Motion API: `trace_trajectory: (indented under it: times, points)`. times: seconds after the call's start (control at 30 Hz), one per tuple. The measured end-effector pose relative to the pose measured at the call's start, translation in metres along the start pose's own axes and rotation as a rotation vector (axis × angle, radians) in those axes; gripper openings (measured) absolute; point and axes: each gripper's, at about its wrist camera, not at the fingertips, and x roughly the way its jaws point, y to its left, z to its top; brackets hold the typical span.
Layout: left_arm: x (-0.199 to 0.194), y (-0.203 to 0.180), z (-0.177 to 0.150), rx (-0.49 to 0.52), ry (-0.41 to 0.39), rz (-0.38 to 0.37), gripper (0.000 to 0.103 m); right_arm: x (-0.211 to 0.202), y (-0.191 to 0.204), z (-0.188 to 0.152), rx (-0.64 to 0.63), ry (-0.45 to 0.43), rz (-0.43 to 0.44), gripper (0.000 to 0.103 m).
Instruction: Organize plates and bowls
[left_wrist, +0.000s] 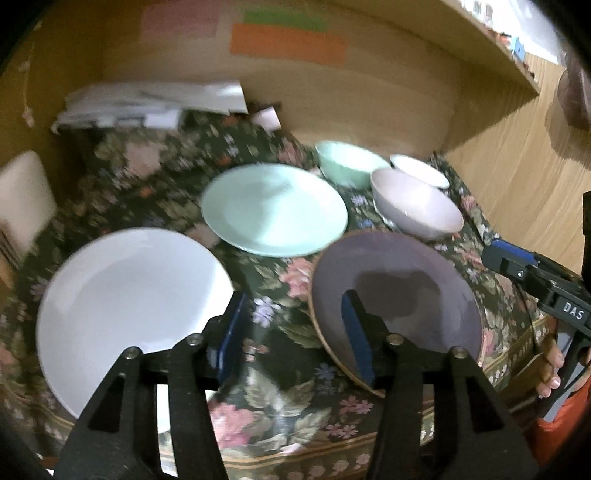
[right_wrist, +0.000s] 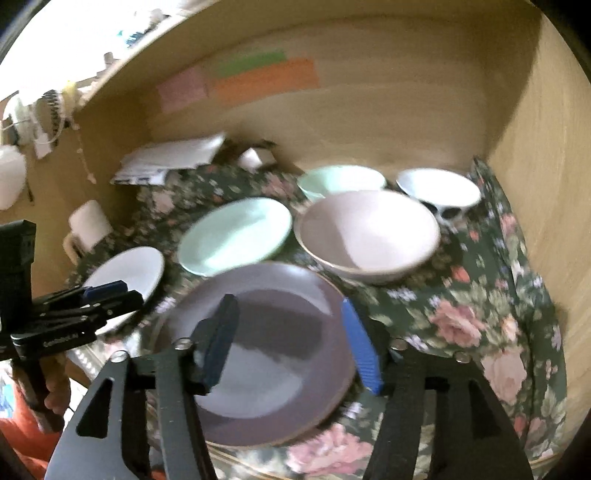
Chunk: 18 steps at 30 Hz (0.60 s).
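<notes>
Three plates and three bowls sit spread across a dark green floral tablecloth (right_wrist: 461, 291) patterned with pink roses, laid inside a light wooden alcove (right_wrist: 388, 122) whose back panel carries pink, green and orange paper notes (right_wrist: 266, 79). A white plate (left_wrist: 129, 310) lies at the near left, a mint green plate (left_wrist: 273, 208) behind it toward the middle, and a purple plate (right_wrist: 269, 354) with a tan rim at the near edge of the cloth. Behind the plates stand a pale pink bowl (right_wrist: 369, 236), a mint green bowl (right_wrist: 341, 181) and a white bowl (right_wrist: 439, 188) with a dark pattern outside, the three close together near the alcove's right wall. The left gripper (left_wrist: 295, 336) hangs above the cloth with its jaws parted and nothing between them, one blue pad over the white plate's edge, the other over the purple plate. The right gripper (right_wrist: 291, 347) hovers over the purple plate, jaws likewise apart and empty, its pads not pressing on the rim. A stack of white papers (right_wrist: 173, 158) rests at the back left of the cloth, with a white mug (right_wrist: 88, 225) near the left edge. A wooden shelf (left_wrist: 491, 48) runs overhead. Both views are blurred.
</notes>
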Motion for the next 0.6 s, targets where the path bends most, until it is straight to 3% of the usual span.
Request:
trace_trajectory:
  times: [0.2, 0.37, 0.6]
  points:
    - [-0.025, 0.021, 0.002, -0.014, -0.066, 0.052, 0.065, 0.005, 0.033, 0.012, -0.048, -0.034, 0.063, 0.074]
    - [-0.042, 0.046, -0.004, -0.029, -0.109, 0.119, 0.080, 0.015, 0.060, 0.019, -0.087, -0.036, 0.108, 0.078]
    - [-0.055, 0.081, -0.013, -0.054, -0.135, 0.205, 0.084, 0.040, 0.091, 0.024, -0.123, 0.005, 0.155, 0.079]
